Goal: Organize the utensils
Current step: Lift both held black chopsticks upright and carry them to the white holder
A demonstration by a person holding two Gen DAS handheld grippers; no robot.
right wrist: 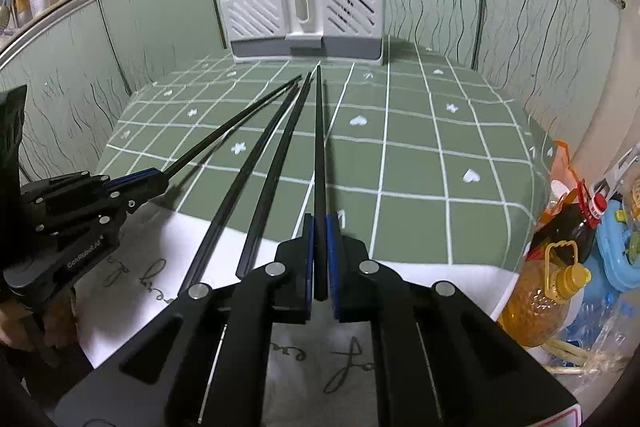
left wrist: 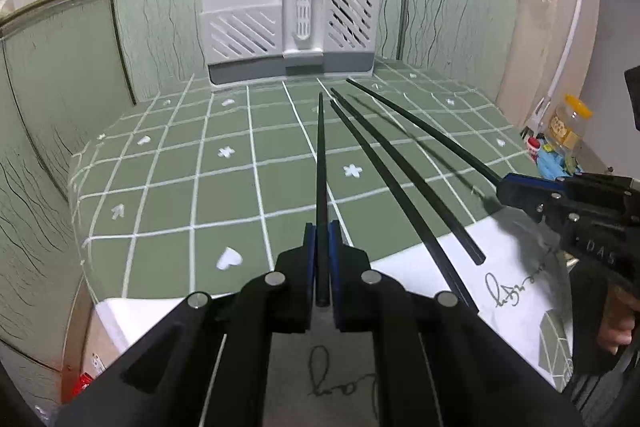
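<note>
My left gripper is shut on the thick end of a black chopstick that points at the white utensil holder at the back of the green checked tablecloth. My right gripper is shut on another black chopstick, aimed at the same holder. Each gripper shows in the other's view, the right gripper and the left gripper. Two loose chopsticks lie on the table between them. The holder's right compartment has several dark chopsticks standing in it.
A white sheet with handwriting covers the table's near edge. Green panel walls enclose the table on the left, back and right. An oil bottle and blue items stand off the right edge. Pots and jars line the ledge above.
</note>
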